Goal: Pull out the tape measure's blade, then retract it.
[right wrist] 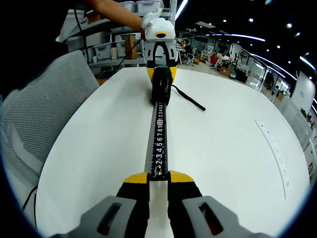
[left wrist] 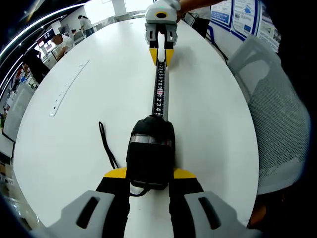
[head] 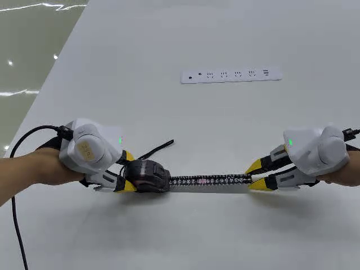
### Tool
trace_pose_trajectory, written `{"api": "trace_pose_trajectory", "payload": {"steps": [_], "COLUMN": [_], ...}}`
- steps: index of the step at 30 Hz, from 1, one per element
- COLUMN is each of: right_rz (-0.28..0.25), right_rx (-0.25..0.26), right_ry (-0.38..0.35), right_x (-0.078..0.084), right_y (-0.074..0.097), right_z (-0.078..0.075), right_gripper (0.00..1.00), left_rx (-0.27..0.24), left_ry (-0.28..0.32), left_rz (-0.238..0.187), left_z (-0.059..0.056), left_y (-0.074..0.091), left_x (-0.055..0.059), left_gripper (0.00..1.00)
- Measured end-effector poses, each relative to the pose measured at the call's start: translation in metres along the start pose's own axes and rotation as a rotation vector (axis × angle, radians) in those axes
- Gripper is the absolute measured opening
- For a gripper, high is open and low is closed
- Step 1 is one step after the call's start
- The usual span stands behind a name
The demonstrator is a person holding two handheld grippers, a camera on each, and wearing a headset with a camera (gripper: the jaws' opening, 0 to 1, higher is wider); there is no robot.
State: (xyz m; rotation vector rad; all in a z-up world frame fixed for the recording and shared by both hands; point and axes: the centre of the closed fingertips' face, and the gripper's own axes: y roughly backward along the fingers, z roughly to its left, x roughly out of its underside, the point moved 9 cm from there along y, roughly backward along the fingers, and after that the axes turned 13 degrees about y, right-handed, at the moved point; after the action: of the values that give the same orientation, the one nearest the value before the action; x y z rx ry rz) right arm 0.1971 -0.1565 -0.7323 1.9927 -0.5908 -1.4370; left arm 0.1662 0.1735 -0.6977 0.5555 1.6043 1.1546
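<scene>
The black tape measure case (head: 147, 175) rests on the white table (head: 225, 34), and my left gripper (head: 127, 171) is shut on it; the left gripper view has the case (left wrist: 150, 151) between my yellow-tipped fingers (left wrist: 115, 174). Its black blade (head: 211, 180) with white numbers stretches right across the table. My right gripper (head: 255, 175) is shut on the blade's end; in the right gripper view the blade (right wrist: 159, 141) runs from my gripper (right wrist: 158, 177) to the far case (right wrist: 161, 87). A black wrist strap (head: 156, 149) trails behind the case.
A white power strip (head: 230, 75) lies flat further back on the table. The left table edge (head: 50, 73) borders a glossy floor. A black cable (head: 17, 169) hangs off the left gripper. A grey mesh chair (left wrist: 277, 114) stands beside the table.
</scene>
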Motion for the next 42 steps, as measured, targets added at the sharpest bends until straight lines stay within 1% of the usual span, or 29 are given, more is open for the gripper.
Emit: {"api": "trace_pose_trajectory", "payload": {"steps": [11, 15, 19, 23, 26, 31, 33, 35, 37, 42], "right_rz": [0.006, 0.006, 0.006, 0.002, 0.002, -0.002, -0.004, -0.003, -0.003, -0.001], "right_rx": [0.000, 0.001, 0.002, 0.001, 0.001, 0.002, 0.004, 0.003, 0.002, 0.002], "right_ry": [0.000, -0.004, -0.008, -0.014, -0.016, -0.025, -0.029, -0.029, -0.030, -0.030], "right_x": [0.002, 0.007, 0.005, 0.010, 0.008, 0.009, 0.013, 0.011, 0.012, 0.013], "right_y": [0.003, 0.003, 0.006, 0.006, 0.007, 0.009, 0.008, 0.010, 0.010, 0.012], "right_z": [0.001, 0.000, 0.003, 0.002, 0.004, 0.004, 0.004, 0.005, 0.005, 0.005], "right_gripper": [0.12, 0.12, 0.12, 0.12, 0.12, 0.12, 0.12, 0.12, 0.12, 0.12], "left_rx": [0.000, 0.000, -0.001, -0.001, 0.000, 0.000, 0.000, 0.000, 0.000, 0.001], "left_ry": [0.001, 0.000, -0.001, -0.003, -0.003, -0.004, -0.004, -0.003, -0.004, -0.004], "left_rz": [0.001, 0.003, 0.005, 0.007, 0.008, 0.009, 0.010, 0.010, 0.011, 0.011], "left_z": [0.001, 0.001, 0.000, 0.000, 0.000, 0.000, -0.001, 0.000, 0.000, 0.000], "left_y": [0.000, 0.000, 0.000, 0.000, 0.000, 0.000, 0.000, 0.000, 0.000, 0.000], "left_x": [0.001, 0.000, 0.000, -0.001, -0.001, -0.001, -0.002, -0.001, 0.000, -0.001], "left_gripper": [0.25, 0.25, 0.25, 0.25, 0.25, 0.25, 0.25, 0.25, 0.25, 0.25]}}
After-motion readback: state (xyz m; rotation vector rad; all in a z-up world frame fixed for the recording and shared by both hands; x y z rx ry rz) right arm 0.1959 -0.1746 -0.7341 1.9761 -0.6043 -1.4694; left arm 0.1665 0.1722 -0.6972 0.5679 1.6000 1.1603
